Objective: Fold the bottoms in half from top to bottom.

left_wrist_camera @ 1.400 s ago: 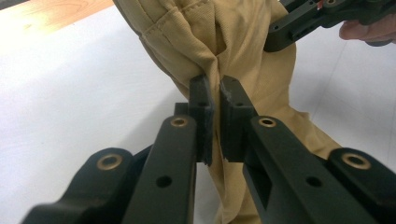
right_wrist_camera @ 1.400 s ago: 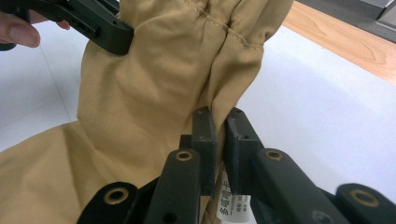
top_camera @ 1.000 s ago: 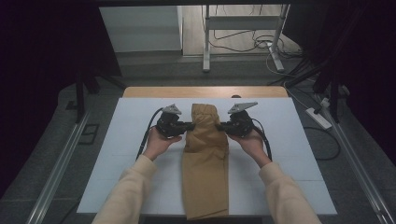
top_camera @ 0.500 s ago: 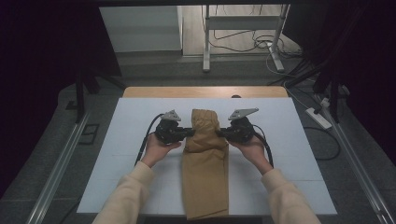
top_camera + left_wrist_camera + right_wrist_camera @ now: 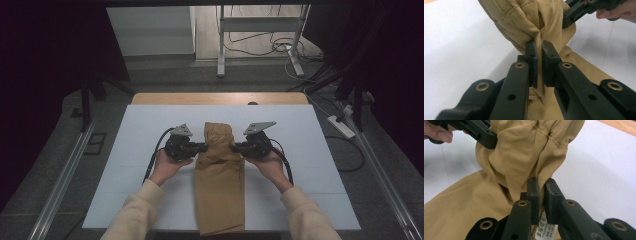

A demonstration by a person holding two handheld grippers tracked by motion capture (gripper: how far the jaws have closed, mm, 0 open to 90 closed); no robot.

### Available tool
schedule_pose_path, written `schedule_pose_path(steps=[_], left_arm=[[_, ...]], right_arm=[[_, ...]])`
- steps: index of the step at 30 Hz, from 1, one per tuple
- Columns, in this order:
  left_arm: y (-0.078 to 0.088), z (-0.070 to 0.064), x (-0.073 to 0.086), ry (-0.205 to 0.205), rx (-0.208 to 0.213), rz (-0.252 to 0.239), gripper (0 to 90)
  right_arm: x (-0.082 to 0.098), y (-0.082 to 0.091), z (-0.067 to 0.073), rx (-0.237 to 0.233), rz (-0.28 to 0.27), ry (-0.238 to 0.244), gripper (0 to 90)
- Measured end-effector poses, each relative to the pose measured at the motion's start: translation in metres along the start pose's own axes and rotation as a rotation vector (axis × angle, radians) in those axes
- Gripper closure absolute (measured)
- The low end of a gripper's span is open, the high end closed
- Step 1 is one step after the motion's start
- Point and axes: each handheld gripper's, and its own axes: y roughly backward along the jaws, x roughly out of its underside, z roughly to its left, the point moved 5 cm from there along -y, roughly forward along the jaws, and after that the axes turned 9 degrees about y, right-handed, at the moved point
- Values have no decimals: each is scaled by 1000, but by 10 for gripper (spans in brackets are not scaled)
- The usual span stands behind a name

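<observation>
A tan garment (image 5: 220,190) lies lengthwise down the middle of the white table cover (image 5: 310,150). Its far end is gathered up and bunched between both grippers. My left gripper (image 5: 202,147) is shut on the garment's left edge; in the left gripper view its jaws (image 5: 539,47) pinch a pleat of tan cloth (image 5: 524,20). My right gripper (image 5: 234,147) is shut on the right edge; in the right gripper view the jaws (image 5: 541,182) clamp the cloth (image 5: 524,150) above a white label (image 5: 544,227). Each gripper view also shows the opposite gripper (image 5: 574,12) (image 5: 481,132) farther off.
The wooden table edge (image 5: 220,98) shows beyond the white cover. A metal stand (image 5: 220,45) and cables sit on the floor behind the table, and a power strip (image 5: 340,125) lies to the right. Bare white cover spreads on both sides of the garment.
Both hands have drawn toward the person, bringing the garment's far end back with them. The bunched end now sits nearer the near part of the garment.
</observation>
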Motion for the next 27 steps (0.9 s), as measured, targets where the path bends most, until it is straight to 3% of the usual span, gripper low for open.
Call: schedule_pose_path(steps=[27], left_arm=[[4, -9, 15, -4, 22, 22, 840]], right_arm=[[8, 4, 18, -28, 8, 18, 832]])
